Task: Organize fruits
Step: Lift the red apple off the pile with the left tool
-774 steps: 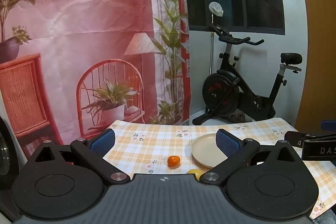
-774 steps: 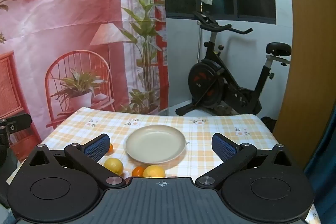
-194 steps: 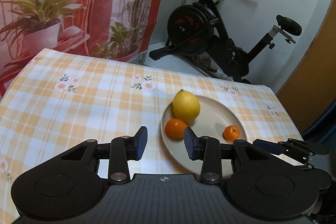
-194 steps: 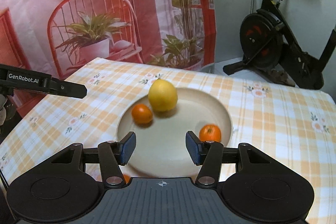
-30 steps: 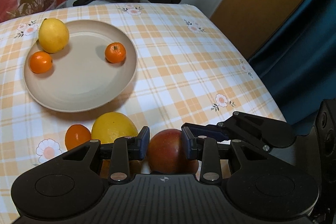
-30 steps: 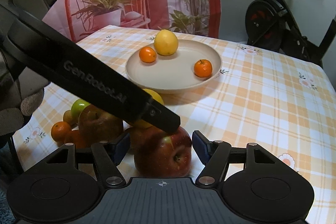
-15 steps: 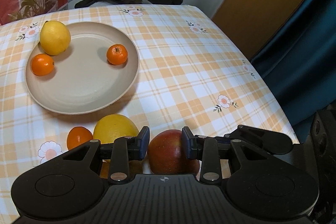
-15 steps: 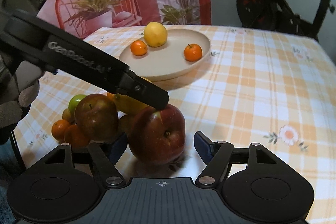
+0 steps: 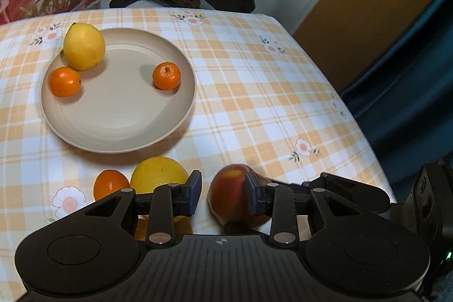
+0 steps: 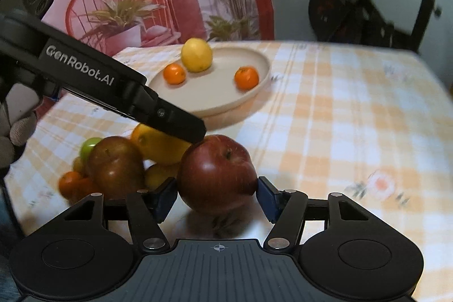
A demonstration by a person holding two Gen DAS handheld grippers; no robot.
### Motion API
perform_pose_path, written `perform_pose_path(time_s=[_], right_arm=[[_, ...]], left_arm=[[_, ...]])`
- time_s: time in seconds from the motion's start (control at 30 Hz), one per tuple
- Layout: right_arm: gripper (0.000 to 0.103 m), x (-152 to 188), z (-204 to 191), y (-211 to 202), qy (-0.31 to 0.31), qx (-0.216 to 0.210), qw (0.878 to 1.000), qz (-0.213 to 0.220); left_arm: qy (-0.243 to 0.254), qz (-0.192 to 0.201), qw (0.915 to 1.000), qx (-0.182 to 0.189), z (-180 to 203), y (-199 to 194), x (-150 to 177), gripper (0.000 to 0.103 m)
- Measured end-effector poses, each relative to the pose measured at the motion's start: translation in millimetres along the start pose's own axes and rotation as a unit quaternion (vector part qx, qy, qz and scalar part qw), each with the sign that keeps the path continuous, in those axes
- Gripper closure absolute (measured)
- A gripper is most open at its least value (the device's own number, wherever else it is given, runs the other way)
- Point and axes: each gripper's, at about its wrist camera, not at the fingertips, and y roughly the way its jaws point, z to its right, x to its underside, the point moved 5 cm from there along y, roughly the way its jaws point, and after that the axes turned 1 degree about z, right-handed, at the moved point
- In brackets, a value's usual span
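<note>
Right wrist view first: what does the right gripper (image 10: 216, 197) have?

The apple (image 10: 215, 174). It sits dead ahead at 12 o'clock, a blue pad against each flank at 9 and 3, so I judge it pinched.

And the left gripper (image 9: 223, 191)?

Slightly parted with nothing in the gap. In its own view the apple is off toward 3 o'clock, half behind its right finger, and that fingertip rests by the apple's top.

Which hand is nearer, then?

The right, since it already brackets the fruit.

Which way does the apple point?

It's round, so there's barely a long axis. The stem faces up, tipped toward 1 o'clock, away from the camera.

Where is it meant to go?

Probably the plate (image 10: 209, 87), farther out between 11 and 12 o'clock, where a lemon (image 10: 196, 54) and two mandarins lie. The bare middle looks free — but the left finger stands across that line.

Anything close by?

A second apple (image 10: 116, 166) at 9 o'clock, just beside the left pad.
</note>
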Motion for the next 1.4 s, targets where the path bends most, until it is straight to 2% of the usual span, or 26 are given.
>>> perform_pose_path(time_s=[0.17, 0.37, 0.73, 0.87, 1.13, 1.27, 1.4], right_arm=[[0.046, -3, -11, 1, -0.06, 0.025, 0.998, -0.002], [0.046, 4, -17, -3, -0.078, 0.027, 0.997, -0.007], [0.046, 7, -20, -4, -0.087, 0.027, 0.996, -0.01], [0.045, 7, -16, -5, -0.069, 0.02, 0.997, -0.009], [0.044, 7, 6, -5, 0.027, -0.032, 0.999, -0.005], [0.047, 9, 9, -5, 0.045, -0.045, 0.998, -0.006], [0.047, 9, 4, -8, 0.029, -0.041, 0.999, -0.005]], left_arm=[[-0.024, -0.003, 0.9997, 0.01, -3, 3, -1, 0.068], [-0.041, -0.012, 0.999, 0.015, -6, 9, 0, 0.068], [-0.022, -0.026, 0.9992, 0.022, 5, 18, 4, 0.066], [-0.021, -0.026, 0.9992, 0.022, 5, 20, 5, 0.064], [-0.021, -0.028, 0.9992, 0.02, 2, 18, 6, 0.063], [-0.022, -0.029, 0.9991, 0.02, 2, 17, 6, 0.064], [-0.019, -0.029, 0.9992, 0.02, 2, 16, 7, 0.065]])
